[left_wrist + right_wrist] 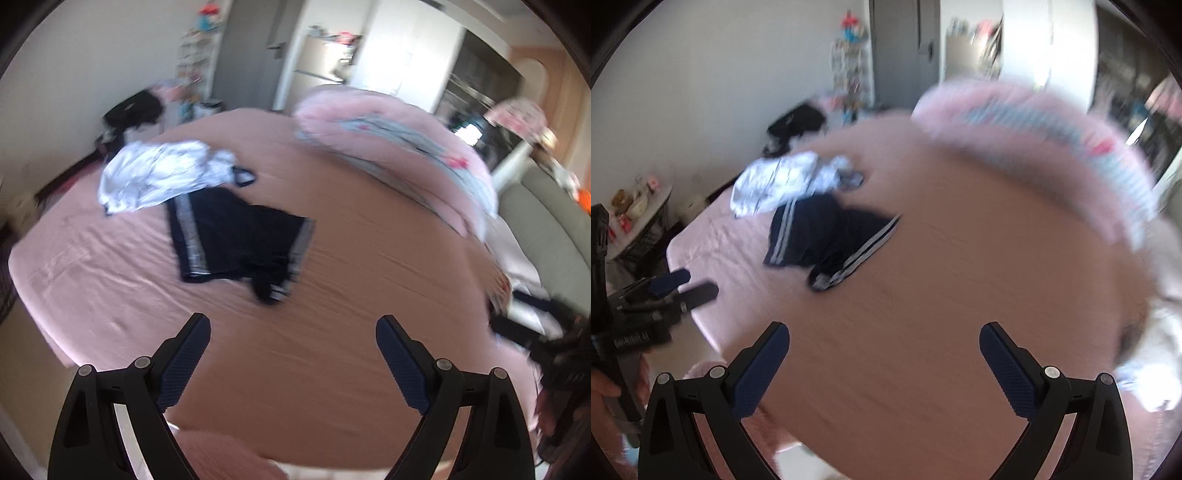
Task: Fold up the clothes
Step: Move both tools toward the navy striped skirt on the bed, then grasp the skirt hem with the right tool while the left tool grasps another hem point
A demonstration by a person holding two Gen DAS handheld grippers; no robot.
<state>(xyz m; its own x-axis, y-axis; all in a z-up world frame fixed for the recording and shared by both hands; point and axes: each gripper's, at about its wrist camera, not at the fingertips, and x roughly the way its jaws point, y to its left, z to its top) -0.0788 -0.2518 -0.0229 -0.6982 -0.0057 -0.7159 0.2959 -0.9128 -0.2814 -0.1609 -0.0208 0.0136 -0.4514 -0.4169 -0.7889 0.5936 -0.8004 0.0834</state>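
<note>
Dark navy shorts with white side stripes lie spread on the pink bed sheet. A crumpled white garment lies just beyond them, overlapping their top edge. My left gripper hovers open above the sheet, short of the shorts, nothing between its fingers. My right gripper is open too, over bare sheet nearer the bed's front. The left gripper also shows at the left edge of the right wrist view. Both views are blurred.
A pink quilt with a grey-blue patterned cover is heaped at the bed's far right. A black bag sits beyond the bed by the wall. A small side table with clutter stands left. A grey headboard runs along the right.
</note>
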